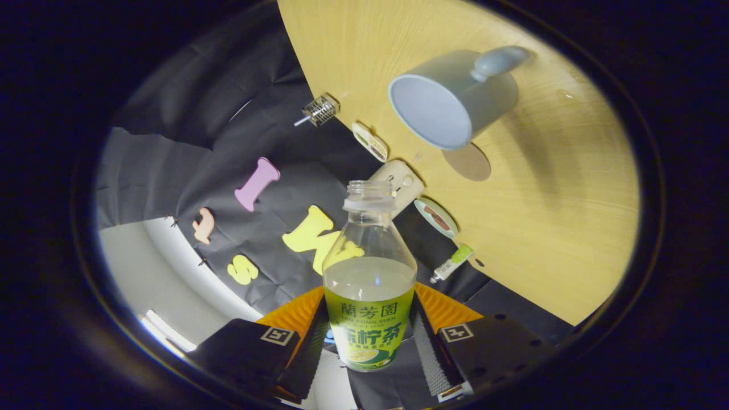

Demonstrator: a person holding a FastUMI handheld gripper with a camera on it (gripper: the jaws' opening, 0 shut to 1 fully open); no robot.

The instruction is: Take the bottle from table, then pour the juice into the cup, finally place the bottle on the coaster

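Ribbed black fingers (424, 341) of my gripper (369, 341) clamp the clear plastic bottle (369, 273) at lower centre, uncapped; the smooth pale-blue cup (450, 99) sits upper right on the wood-grain table (558, 228).

gripper (369, 341) rolled well off level, both fingers (310, 347) seemingly clamped on the bottle (369, 285)

A pale yellow wood-grain worktop (547, 228) meets the creased black cloth wall (228, 142). Beyond the cloth, a white surface (148, 273) carries a bright light strip (165, 330).
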